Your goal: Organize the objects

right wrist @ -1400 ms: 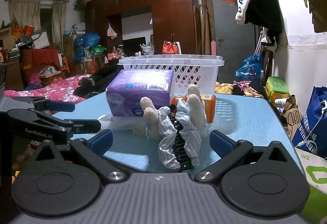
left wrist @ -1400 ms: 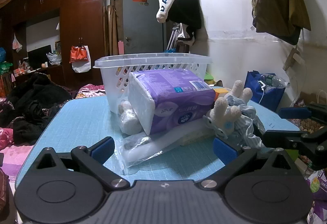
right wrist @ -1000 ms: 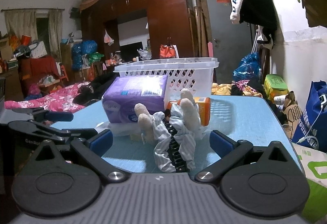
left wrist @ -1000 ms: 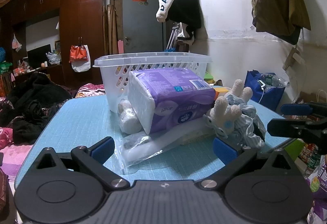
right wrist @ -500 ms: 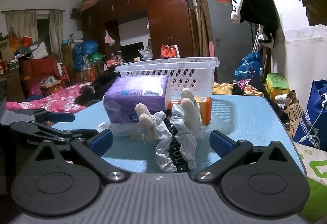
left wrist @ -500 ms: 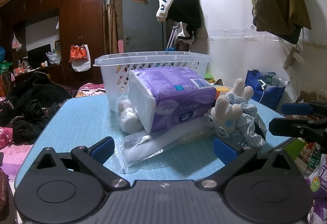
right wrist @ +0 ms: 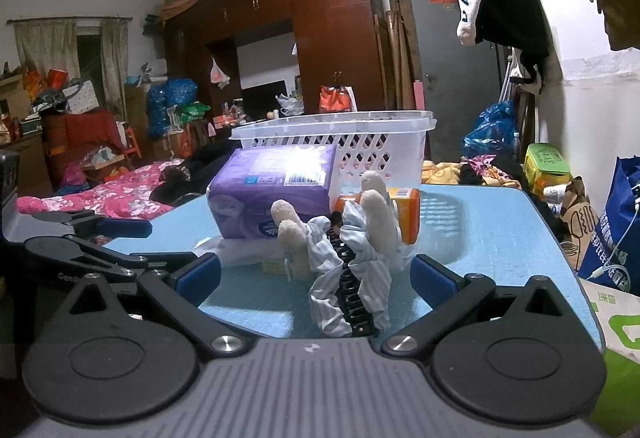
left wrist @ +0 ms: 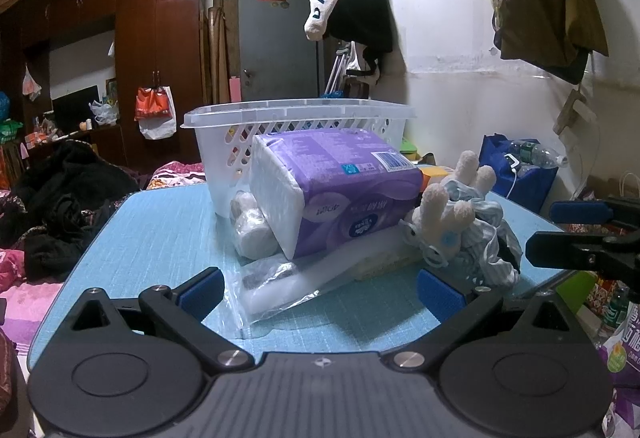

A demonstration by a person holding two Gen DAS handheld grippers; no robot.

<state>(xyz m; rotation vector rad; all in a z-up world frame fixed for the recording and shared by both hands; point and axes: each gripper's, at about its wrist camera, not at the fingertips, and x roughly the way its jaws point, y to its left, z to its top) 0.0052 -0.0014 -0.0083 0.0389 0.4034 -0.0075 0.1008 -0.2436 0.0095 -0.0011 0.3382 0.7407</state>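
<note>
Both grippers hover open; the right gripper (right wrist: 316, 274) sits nearer the stuffed toy (right wrist: 340, 238), directly ahead between its fingers.

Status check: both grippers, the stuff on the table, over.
Left gripper open, right gripper open, both empty. Purple tissue pack, striped plush toy outside white plastic basket. Clear plastic bag nearest left.

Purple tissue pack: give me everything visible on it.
The purple tissue pack is a soft plastic-wrapped block, purple with white end panels, printed logos and a barcode label on top. It sits tilted on the blue table, in front of the white basket; contact with the basket is unclear. A wrapped white roll sits at its lower left, a clear plastic bag is under its front edge, and the plush toy is beside it.
</note>
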